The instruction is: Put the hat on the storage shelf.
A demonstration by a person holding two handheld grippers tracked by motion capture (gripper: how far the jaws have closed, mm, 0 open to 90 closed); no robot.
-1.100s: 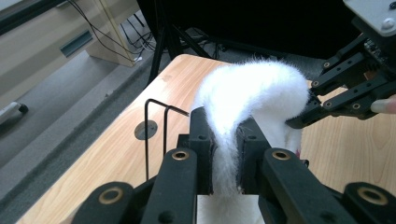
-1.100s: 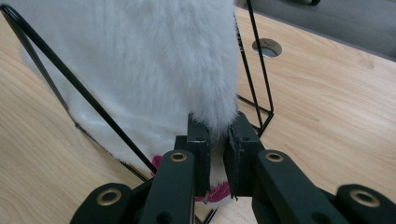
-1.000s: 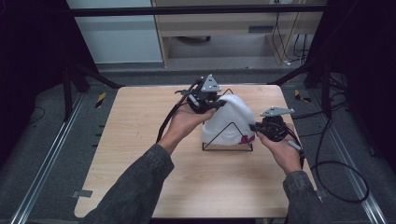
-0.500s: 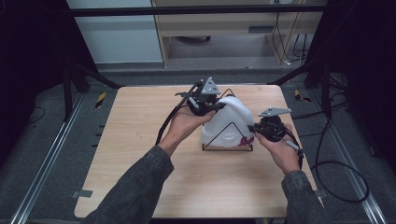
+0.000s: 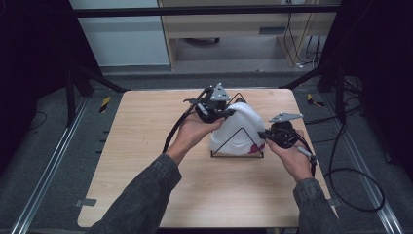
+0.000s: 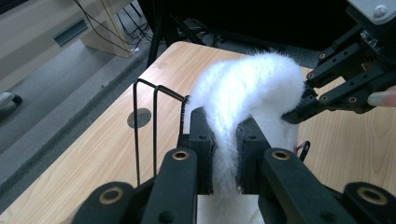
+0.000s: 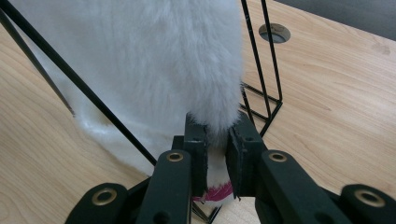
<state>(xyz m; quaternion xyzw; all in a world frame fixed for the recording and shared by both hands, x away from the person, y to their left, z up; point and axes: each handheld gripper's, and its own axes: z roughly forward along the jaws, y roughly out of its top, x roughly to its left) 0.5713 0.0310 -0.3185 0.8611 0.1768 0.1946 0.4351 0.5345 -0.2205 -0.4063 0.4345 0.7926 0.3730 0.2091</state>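
Observation:
A white fluffy cloth (image 5: 239,127) with a pink edge is draped over a black wire triangular rack (image 5: 237,144) near the middle of the wooden table (image 5: 146,161). My left gripper (image 5: 225,113) is shut on the cloth's upper left part; in the left gripper view the fur (image 6: 243,98) is pinched between its jaws (image 6: 224,158). My right gripper (image 5: 265,135) is shut on the cloth's lower right end, near the pink trim (image 7: 215,192). In the right gripper view the fur (image 7: 154,56) hangs over the rack's wires (image 7: 261,60). The right gripper (image 6: 303,105) also appears in the left gripper view, touching the cloth.
A round grommet hole (image 7: 274,32) is set in the table beyond the rack. Black cables (image 5: 341,175) trail off the right edge. A black frame and a shelf unit (image 5: 234,29) stand behind the table.
Both grippers have kept their hold on the cloth; the left hand has shifted slightly and the cloth sits a little differently over the rack.

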